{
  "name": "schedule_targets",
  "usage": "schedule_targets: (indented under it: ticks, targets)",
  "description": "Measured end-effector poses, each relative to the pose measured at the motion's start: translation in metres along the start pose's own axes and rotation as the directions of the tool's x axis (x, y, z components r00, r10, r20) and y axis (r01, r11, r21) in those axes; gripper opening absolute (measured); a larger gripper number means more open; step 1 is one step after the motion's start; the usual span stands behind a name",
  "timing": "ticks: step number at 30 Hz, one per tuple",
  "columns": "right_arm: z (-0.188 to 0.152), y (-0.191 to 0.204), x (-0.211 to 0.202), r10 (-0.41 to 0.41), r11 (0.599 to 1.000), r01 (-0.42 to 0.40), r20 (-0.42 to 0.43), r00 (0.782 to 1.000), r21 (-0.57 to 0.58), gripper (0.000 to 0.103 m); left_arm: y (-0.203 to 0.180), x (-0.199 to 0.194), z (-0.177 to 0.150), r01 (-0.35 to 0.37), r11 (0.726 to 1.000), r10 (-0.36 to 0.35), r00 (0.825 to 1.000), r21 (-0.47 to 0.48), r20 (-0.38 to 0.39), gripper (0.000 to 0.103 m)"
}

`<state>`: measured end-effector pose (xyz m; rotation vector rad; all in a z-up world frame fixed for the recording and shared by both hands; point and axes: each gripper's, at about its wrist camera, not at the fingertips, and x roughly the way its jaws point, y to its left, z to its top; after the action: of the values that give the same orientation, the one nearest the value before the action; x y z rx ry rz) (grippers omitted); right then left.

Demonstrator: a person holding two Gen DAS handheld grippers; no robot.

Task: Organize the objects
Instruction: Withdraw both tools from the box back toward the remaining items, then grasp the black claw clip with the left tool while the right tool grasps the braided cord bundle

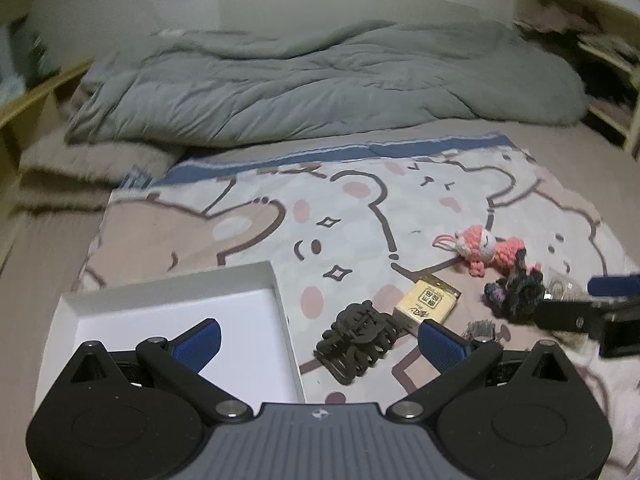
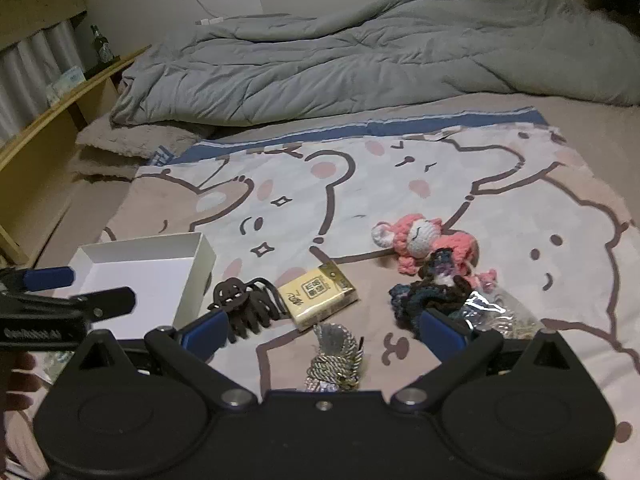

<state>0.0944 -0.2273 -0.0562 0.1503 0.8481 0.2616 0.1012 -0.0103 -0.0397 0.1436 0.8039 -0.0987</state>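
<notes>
My left tongs are wide apart and hold nothing. One finger hangs over the white box; the hair clip lies between them. My right tongs gape too, over a tassel. The yellow pack sits beside the clip.

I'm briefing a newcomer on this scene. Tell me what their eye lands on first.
The pink crochet toy stands out, lying right of centre on the cartoon bear blanket, next to a dark crochet piece. At the left stands an open white box, with a dark hair claw and a yellow packet beside it. A rumpled grey duvet fills the background.
</notes>
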Motion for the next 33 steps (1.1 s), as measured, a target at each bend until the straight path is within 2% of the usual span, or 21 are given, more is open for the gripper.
schedule_targets:
  ticks: [5,8,11,15,16,18,21,24,26,29,31,33]
  targets:
    - [-0.001,-0.009,0.013,-0.020,0.998,0.021,-0.026,0.999,0.053,0.103,-0.010,0.013,0.001,-0.016,0.992,0.016,1.000,0.127,0.003,0.103]
    - [-0.001,-0.015,0.024,-0.055,0.992,0.062,-0.058,0.997,0.114,0.103,-0.012,0.020,0.001,0.018,0.982,-0.020,1.000,0.190,0.007,0.103]
    - [-0.001,-0.025,0.034,-0.047,0.978,0.065,-0.095,0.994,0.196,0.103,-0.016,0.027,-0.001,0.091,0.960,-0.096,0.995,0.263,0.007,0.103]
    - [-0.003,-0.033,0.047,-0.014,0.954,0.057,-0.148,0.989,0.295,0.102,-0.027,0.045,-0.003,0.100,0.928,-0.095,0.995,0.358,-0.030,0.101]
    - [-0.003,-0.034,0.050,-0.004,0.948,0.055,-0.160,0.987,0.313,0.100,-0.028,0.048,-0.004,0.114,0.920,-0.108,0.993,0.374,-0.037,0.097]
    - [-0.005,-0.033,0.057,0.007,0.945,0.051,-0.174,0.985,0.323,0.093,-0.029,0.059,-0.005,0.165,0.907,-0.147,0.986,0.387,-0.076,0.094]
    - [-0.007,-0.029,0.065,-0.002,0.952,0.062,-0.195,0.981,0.299,0.089,-0.027,0.075,-0.008,0.263,0.885,-0.224,0.964,0.385,-0.145,0.088]
    - [-0.010,-0.028,0.075,0.000,0.948,0.071,-0.223,0.975,0.309,0.083,-0.026,0.089,-0.011,0.304,0.861,-0.249,0.951,0.407,-0.185,0.081]
    - [-0.013,-0.028,0.080,-0.007,0.943,0.087,-0.243,0.970,0.321,0.080,-0.024,0.099,-0.011,0.329,0.855,-0.264,0.941,0.401,-0.210,0.074]
    - [-0.016,-0.025,0.086,-0.082,0.937,0.162,-0.256,0.963,0.310,0.078,-0.017,0.109,-0.009,0.368,0.849,-0.296,0.926,0.380,-0.235,0.065]
    - [-0.017,-0.023,0.090,-0.097,0.937,0.178,-0.265,0.959,0.301,0.076,-0.014,0.114,-0.007,0.396,0.840,-0.326,0.915,0.370,-0.237,0.064]
    - [-0.020,-0.023,0.093,-0.077,0.931,0.166,-0.269,0.960,0.326,0.071,-0.012,0.118,-0.007,0.414,0.834,-0.344,0.907,0.366,-0.243,0.063]
